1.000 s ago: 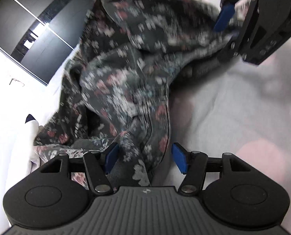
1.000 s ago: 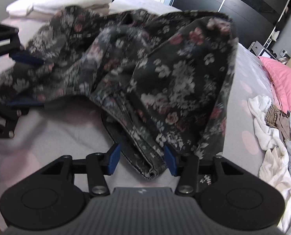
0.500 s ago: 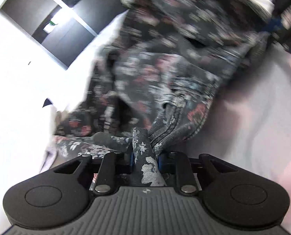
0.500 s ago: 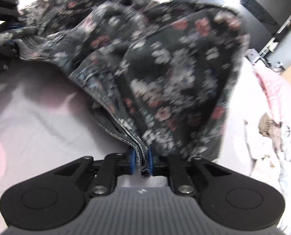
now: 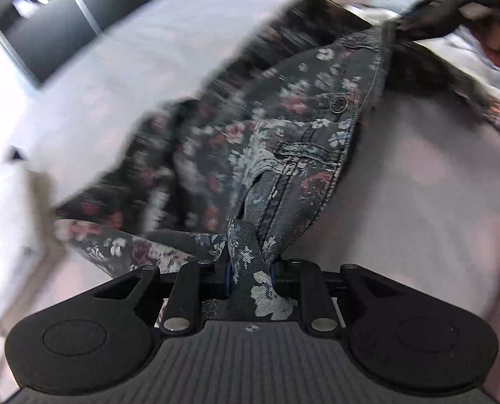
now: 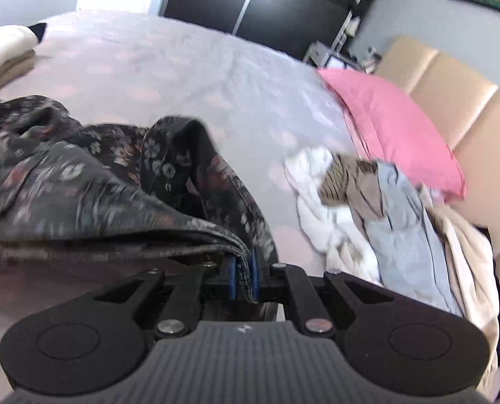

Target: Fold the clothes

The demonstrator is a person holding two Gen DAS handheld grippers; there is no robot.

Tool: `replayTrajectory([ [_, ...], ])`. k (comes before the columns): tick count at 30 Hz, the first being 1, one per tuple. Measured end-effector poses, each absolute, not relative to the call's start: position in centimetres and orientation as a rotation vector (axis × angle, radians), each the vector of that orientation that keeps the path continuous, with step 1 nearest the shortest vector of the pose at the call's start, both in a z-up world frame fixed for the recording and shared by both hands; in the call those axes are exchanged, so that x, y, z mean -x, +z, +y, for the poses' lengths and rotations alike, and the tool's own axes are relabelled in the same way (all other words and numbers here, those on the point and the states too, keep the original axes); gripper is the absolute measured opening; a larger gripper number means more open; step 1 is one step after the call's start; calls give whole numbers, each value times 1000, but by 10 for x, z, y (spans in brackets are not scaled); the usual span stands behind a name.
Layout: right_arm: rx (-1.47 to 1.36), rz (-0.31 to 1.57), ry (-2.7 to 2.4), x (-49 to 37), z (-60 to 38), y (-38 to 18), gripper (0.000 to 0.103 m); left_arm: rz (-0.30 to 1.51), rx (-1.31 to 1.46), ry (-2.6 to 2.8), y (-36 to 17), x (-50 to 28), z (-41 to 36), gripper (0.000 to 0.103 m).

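Dark floral jeans (image 5: 283, 128) hang stretched above the grey bed sheet (image 5: 435, 185), their waistband and metal button (image 5: 338, 103) facing me. My left gripper (image 5: 250, 276) is shut on a bunched fold of the denim near the waist. In the right wrist view the same jeans (image 6: 81, 195) drape off to the left. My right gripper (image 6: 244, 281) has the hemmed edge of the cloth between its blue pads, and its jaws are still closing on it. The rest of the trouser legs trails out of sight.
A pink pillow (image 6: 394, 134) leans on a beige headboard (image 6: 452, 77). A heap of unfolded clothes (image 6: 367, 208) lies at the right of the bed. A folded white stack (image 6: 0, 43) sits far left. Dark wardrobe doors (image 6: 266, 10) stand beyond the bed.
Both grippers were open around the jeans, then closed on the cloth. Both have since risen, lifting the jeans off the bed and pulling them taut between them.
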State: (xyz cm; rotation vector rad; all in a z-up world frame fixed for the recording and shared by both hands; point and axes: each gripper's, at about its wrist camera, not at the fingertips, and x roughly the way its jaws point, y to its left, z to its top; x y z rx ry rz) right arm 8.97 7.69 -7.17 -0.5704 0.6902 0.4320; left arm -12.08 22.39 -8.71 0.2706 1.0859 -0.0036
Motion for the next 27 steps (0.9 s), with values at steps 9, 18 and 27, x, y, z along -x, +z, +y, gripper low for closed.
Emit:
replayTrajectory([
  [9,733,775,442,-75,73,-104,18,1087,-297,-71,-88,134,223,49],
  [18,792,698,500,-43,74,-91,46,976,-218,93,-74,160,228,62],
  [27,849,632,783,42,103,-101,52,973,-126,198,-79,180,236,58],
])
